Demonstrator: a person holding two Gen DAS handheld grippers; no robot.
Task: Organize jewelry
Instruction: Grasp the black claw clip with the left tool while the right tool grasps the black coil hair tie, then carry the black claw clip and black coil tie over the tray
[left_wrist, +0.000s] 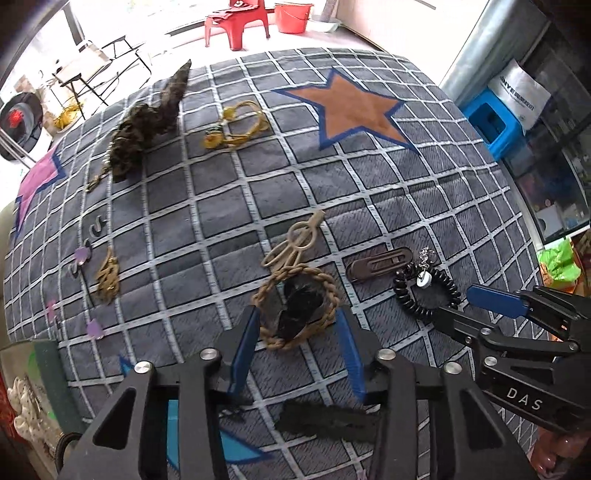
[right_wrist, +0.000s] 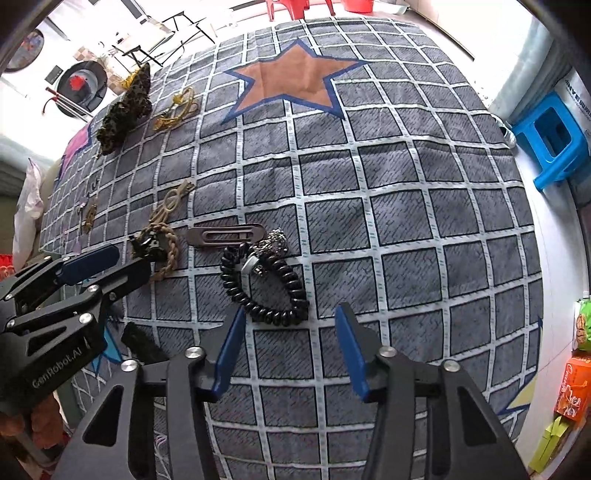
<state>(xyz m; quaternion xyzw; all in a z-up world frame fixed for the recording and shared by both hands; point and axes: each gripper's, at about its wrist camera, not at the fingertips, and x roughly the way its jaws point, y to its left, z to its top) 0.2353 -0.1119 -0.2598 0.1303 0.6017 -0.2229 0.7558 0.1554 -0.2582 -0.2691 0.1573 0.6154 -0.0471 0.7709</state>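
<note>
Jewelry and hair pieces lie on a grey checked blanket. My left gripper is open, its blue fingers on either side of a tan braided ring with a black clip inside it. A beige hair clip lies just beyond. My right gripper is open just in front of a black coil bracelet with a silver chain charm. A brown flat clip lies behind it. The right gripper shows in the left wrist view, beside the coil bracelet.
A leopard-print scrunchie, a yellow cord piece, a gold hair comb and small purple and black clips lie farther left. A black fabric piece lies under the left gripper. A blue stool stands right.
</note>
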